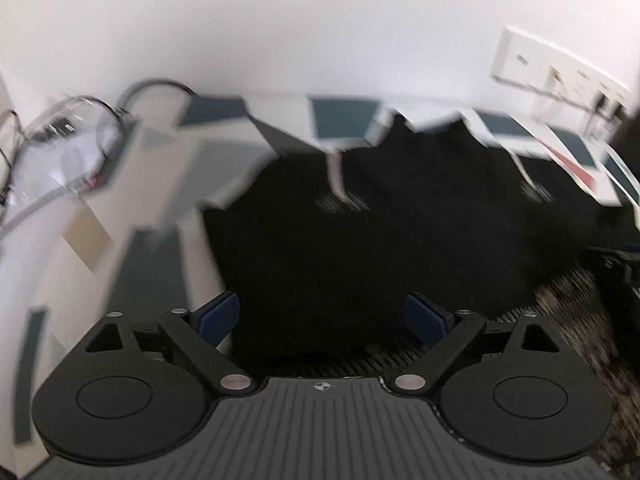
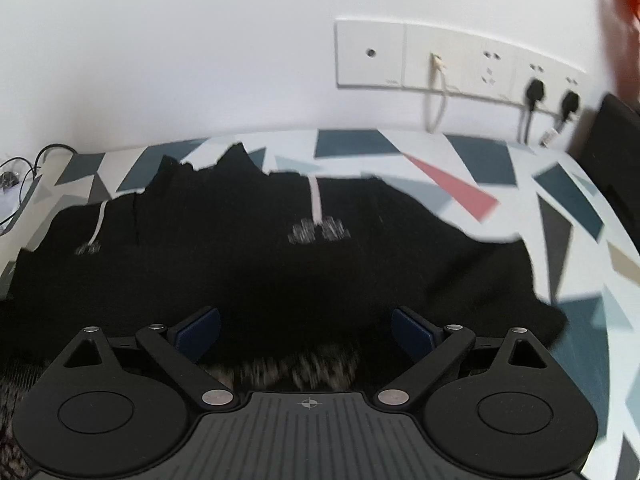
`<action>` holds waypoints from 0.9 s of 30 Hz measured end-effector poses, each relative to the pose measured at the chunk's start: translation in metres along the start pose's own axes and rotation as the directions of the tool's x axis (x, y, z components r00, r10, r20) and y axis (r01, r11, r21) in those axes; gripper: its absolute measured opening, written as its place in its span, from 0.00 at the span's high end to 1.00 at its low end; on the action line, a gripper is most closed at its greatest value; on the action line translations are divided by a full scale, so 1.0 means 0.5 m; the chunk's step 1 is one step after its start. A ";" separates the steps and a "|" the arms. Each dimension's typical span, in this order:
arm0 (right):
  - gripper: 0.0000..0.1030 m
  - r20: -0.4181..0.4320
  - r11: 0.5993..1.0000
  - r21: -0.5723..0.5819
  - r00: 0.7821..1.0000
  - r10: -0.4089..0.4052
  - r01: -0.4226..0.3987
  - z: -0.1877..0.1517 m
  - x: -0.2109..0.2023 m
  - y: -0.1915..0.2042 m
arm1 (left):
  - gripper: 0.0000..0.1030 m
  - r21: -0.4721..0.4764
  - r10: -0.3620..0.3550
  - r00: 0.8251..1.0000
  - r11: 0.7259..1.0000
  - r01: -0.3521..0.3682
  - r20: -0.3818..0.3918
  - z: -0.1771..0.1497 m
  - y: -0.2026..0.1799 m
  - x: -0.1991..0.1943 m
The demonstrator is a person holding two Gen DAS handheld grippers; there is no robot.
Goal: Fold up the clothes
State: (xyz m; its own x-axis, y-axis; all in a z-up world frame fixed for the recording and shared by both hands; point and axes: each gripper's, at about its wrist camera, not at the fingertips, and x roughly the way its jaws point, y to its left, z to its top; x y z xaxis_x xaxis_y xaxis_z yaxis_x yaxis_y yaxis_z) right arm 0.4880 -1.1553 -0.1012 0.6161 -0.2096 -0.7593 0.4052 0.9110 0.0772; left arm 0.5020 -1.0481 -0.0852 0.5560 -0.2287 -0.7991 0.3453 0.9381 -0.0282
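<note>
Black garment (image 2: 248, 264) lies on bench (image 2: 568, 184); left gripper (image 1: 322, 316) and right gripper (image 2: 306, 330) fingers spread, empty. Risk: uneven regrasp skews fold.

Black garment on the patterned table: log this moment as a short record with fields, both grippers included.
garment: black garment, spread over the table, white drawstrings on top
surface: table with a blue, grey and red geometric pattern, against a white wall
left gripper: left gripper open, pads apart, nothing between them, above the garment's near edge
right gripper: right gripper open, nothing gripped, above the near edge
background: wall sockets with two black plugs
image quality: left wrist view motion-blurred
</note>
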 end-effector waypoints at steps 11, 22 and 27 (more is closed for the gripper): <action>0.32 -0.083 0.995 -0.083 0.995 -0.061 0.054 -0.051 -0.031 -0.035 | 0.06 0.036 0.016 0.993 0.999 -0.011 -0.120 -0.082 -0.050 0.037; 0.53 -0.155 0.986 -0.155 0.985 -0.077 0.053 -0.025 0.038 -0.034 | 0.00 0.040 0.029 0.994 0.999 -0.025 -0.102 -0.097 -0.056 0.037; 0.74 -0.173 0.995 -0.098 0.985 -0.027 0.010 -0.013 0.032 -0.070 | 0.00 0.040 0.028 0.995 0.999 -0.025 -0.094 -0.098 -0.057 0.038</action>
State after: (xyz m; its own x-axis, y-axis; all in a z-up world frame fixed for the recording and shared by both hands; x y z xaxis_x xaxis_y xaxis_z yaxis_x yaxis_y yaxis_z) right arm 0.4791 -1.1883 -0.1200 0.4791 -0.1696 -0.8612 0.3432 0.9392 0.0059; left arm 0.4657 -1.0662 -0.1289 0.4917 -0.1765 -0.8527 0.3619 0.9321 0.0158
